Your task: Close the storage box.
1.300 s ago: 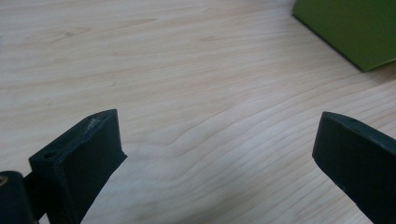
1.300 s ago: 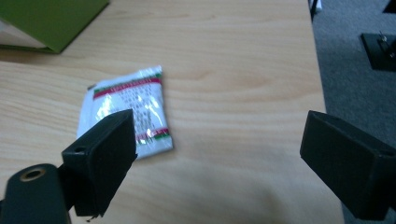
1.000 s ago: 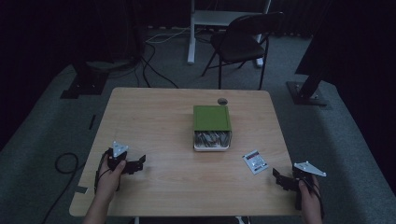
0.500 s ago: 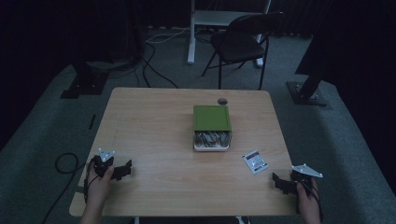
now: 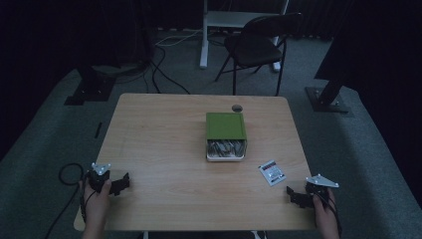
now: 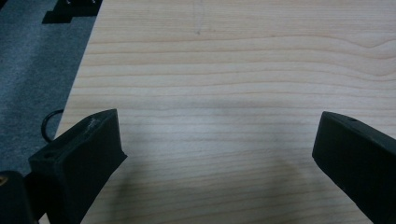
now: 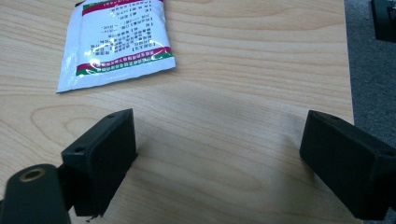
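That little white sachet [image 5: 271,172] near the table's [image 5: 164,144] front-right corner looks light, floppy and flat, so the right gripper [image 5: 297,195], jaws wide apart like the left gripper's [image 5: 121,182], should probably pinch a sealed edge.

Left gripper [image 6: 224,154] — jaws spread wide over bare wooden table [image 6: 243,70].

Print on the white sachet [image 7: 119,39] is unreadable

Sachet [image 5: 271,172] [image 7: 116,42]: white, flat, red-green bands, small print; lies slightly askew near table's right front corner, apart from edges.
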### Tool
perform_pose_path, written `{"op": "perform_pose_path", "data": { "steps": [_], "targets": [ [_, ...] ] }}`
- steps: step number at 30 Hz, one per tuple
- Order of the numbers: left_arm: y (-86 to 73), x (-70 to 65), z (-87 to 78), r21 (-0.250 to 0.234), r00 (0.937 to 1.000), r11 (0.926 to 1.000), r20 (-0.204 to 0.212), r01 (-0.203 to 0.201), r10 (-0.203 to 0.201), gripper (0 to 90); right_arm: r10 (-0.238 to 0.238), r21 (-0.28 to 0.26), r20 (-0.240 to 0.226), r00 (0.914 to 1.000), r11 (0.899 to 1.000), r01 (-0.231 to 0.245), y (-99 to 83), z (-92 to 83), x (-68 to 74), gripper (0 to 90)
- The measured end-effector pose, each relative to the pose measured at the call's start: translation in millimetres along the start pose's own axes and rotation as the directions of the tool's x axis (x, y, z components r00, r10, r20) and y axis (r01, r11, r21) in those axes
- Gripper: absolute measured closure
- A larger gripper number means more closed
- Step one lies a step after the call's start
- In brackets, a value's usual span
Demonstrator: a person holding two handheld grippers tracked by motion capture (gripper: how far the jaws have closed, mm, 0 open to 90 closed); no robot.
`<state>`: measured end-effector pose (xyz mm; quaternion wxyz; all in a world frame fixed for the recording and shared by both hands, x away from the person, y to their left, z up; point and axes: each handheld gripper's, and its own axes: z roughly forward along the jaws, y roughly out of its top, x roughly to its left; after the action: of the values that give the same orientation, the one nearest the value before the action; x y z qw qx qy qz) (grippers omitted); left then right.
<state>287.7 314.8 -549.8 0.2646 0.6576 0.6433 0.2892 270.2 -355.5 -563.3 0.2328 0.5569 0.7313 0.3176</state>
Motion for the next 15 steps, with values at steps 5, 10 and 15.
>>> {"op": "perform_pose_path", "data": {
  "steps": [5,10,15],
  "targets": [
    [-1.3,6.6,-1.8,0.001,0.9995,0.9999,-0.027,0.013,-0.013,2.3,0.001,0.0,0.0,1.0,1.0,-0.001,0.0,0.0,0.0,10.4],
    [-5.6,11.1,-2.7,0.011,0.9992,0.9999,-0.04,0.002,-0.002,2.2,0.001,-0.001,0.0,1.0,1.0,-0.001,0.0,0.0,0.0,10.4],
    [-9.6,12.1,-1.9,0.021,0.9989,0.9998,-0.047,-0.006,0.007,2.2,0.001,-0.001,0.0,1.0,1.0,-0.001,0.0,0.0,0.0,10.4]
  ]
}}
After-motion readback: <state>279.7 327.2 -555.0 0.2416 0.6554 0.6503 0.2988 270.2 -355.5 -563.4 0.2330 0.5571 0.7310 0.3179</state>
